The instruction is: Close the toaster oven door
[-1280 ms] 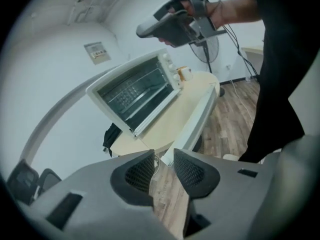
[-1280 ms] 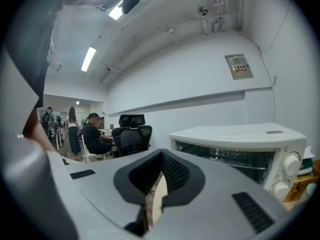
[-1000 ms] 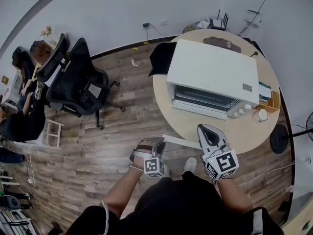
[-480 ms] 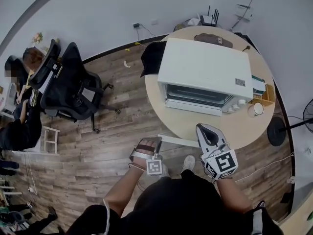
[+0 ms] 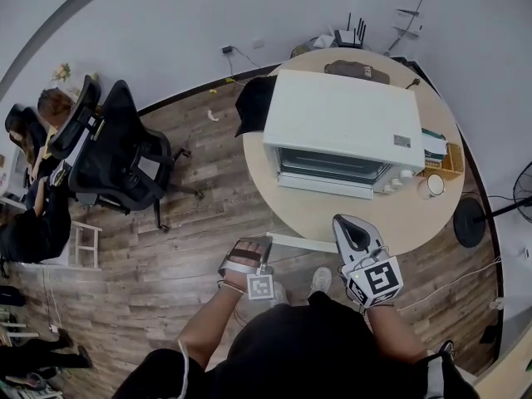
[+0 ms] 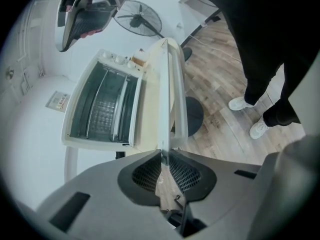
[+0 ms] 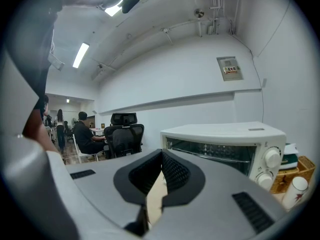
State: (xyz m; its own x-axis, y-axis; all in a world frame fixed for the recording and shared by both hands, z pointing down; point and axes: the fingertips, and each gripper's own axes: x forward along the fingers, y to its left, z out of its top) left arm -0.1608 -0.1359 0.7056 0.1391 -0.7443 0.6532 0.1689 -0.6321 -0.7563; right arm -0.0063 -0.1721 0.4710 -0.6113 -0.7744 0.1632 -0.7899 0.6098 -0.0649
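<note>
Head view: toaster oven (image 5: 337, 127) on round bench (image 5: 416, 223) at 1 o'clock of frame, open front facing 6 o'clock. Its toaster oven door (image 5: 299, 242) swung down and out, free edge past bench rim. At door's left end, 7 o'clock of oven, left gripper (image 5: 259, 246). Over bench edge at 5 o'clock of oven, right gripper (image 5: 349, 227), apart from door.

Left gripper view: door seen edge-on, running away toward 12 o'clock, handle (image 6: 179, 84) just beside it at 1 o'clock, empty cavity (image 6: 102, 109) at 10 o'clock. Jaws closing on thin door edge; edge between pads, pads seemingly touching it at tips.

Right gripper view: jaws pressed together, nothing between. Oven front at 3 o'clock, visibly open.

Judgement: grasp step in hand; door fully down, closing not yet begun. Next move probably calling for a firm pinch, then a lift of free edge in an arc about bottom hinge, up toward oven front until flush, wrist turning with door to avoid slipping off thin edge.
</note>
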